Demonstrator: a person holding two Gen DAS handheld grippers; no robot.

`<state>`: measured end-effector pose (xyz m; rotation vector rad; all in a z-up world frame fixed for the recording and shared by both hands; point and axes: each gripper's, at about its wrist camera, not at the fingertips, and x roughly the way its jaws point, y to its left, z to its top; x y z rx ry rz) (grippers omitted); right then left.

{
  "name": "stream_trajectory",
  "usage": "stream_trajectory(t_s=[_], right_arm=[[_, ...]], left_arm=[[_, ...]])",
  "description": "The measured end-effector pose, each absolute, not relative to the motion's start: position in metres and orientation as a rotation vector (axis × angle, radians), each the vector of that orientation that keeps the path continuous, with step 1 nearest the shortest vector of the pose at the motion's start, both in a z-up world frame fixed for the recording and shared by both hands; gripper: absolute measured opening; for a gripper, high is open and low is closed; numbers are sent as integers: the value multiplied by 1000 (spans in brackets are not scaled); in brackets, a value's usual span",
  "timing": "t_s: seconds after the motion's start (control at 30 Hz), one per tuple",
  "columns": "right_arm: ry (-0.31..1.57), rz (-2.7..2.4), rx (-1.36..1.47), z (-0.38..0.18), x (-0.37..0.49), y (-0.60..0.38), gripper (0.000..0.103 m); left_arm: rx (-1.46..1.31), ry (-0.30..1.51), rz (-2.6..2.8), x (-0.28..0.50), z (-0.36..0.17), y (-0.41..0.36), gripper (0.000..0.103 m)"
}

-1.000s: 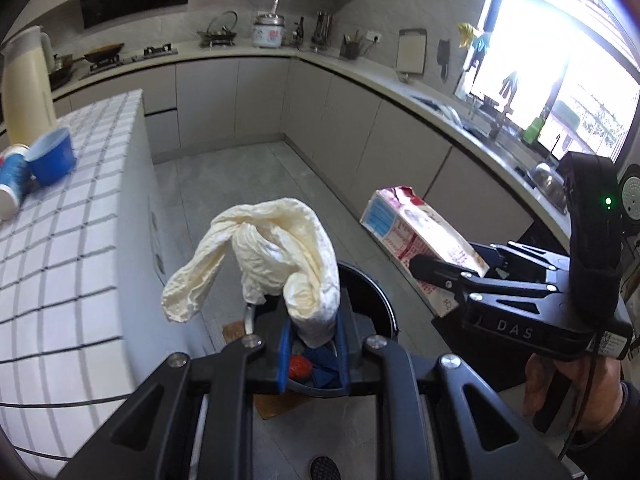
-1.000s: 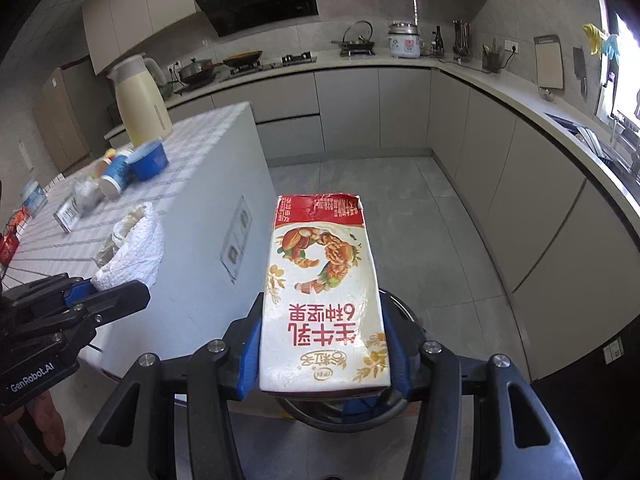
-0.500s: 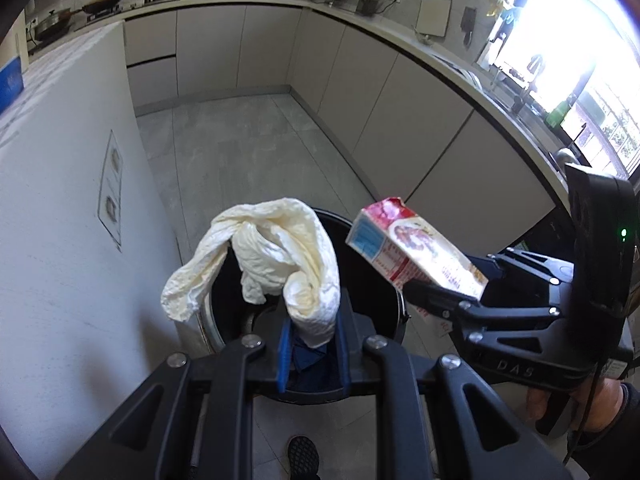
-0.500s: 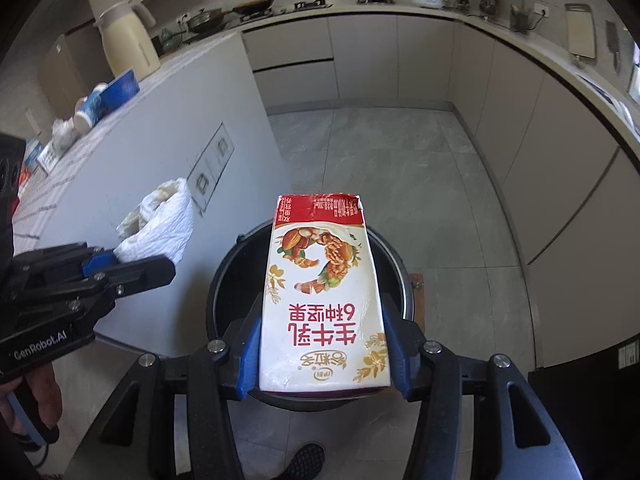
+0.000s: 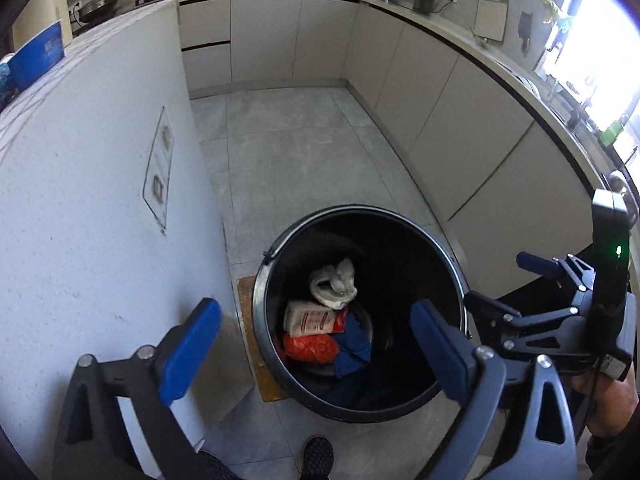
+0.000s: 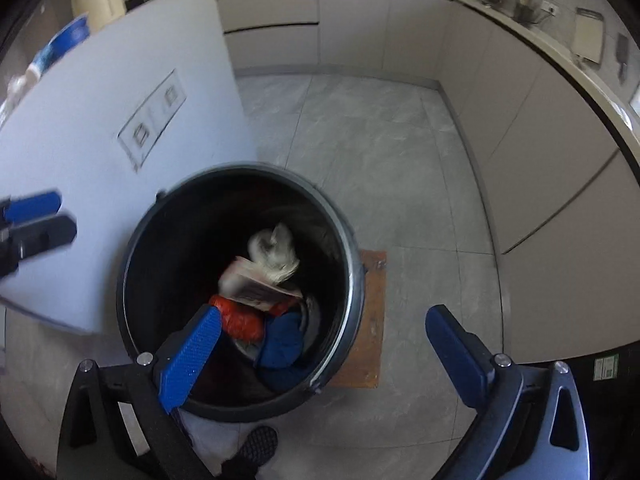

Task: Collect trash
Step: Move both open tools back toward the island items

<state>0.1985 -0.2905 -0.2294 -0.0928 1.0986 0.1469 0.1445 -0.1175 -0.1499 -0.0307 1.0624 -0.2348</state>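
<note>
A black trash bin stands on the floor by the white bench. Inside lie a milk carton, just beyond it a crumpled white bag. The left hand-held gripper and right hand-held gripper have just spread wide, both empty, above the bin

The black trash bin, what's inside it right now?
Inside the black bin: a crumpled white wad, a milk carton, red plastic and blue wrapping. Anything beneath them is covered.
</note>
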Motion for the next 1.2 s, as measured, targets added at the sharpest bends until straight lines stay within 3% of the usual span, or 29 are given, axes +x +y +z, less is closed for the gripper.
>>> stream_trajectory(t_s=[0.37,0.77,1.2], right_arm=[[1066,125,-92,-207,206,-295,103],[946,109,-68,-140,196,-293,103],[737,245,-10,-58,179,-233,103]], left_arm=[[0,1028,-218,152,-139,-112,97],[-2,919,-181,145,-92,-100,97],[-84,795,-3,114,-38,-18,97]])
